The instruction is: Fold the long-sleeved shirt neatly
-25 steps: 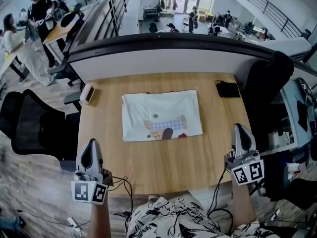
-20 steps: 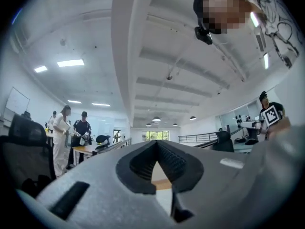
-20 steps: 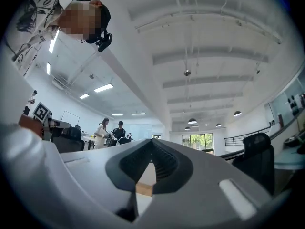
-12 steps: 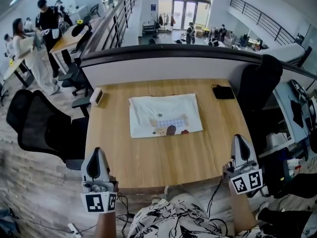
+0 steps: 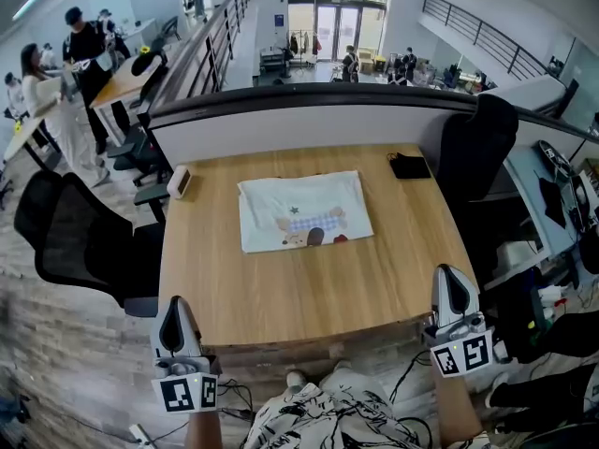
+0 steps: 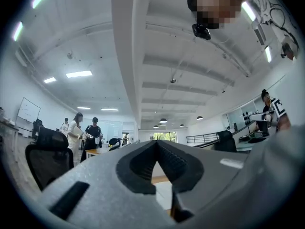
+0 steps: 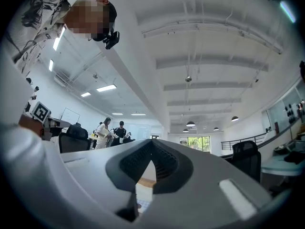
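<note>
White shirt (image 5: pixel 304 211), folded rectangle, cartoon print

Head camera steeply above table (image 5: pixel 281 288)

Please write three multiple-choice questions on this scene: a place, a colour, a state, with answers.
1. Where on the wooden table is the small black pouch? A) far right corner B) near left corner C) centre
2. Which colour is the folded printed shirt mostly? A) red B) white C) black
3. How are the left gripper and right gripper? A) shut, empty B) wide open C) gripping the shirt

1 A, beside the far right edge. 2 B, white cloth, small print. 3 A, jaws together, nothing between.
</note>
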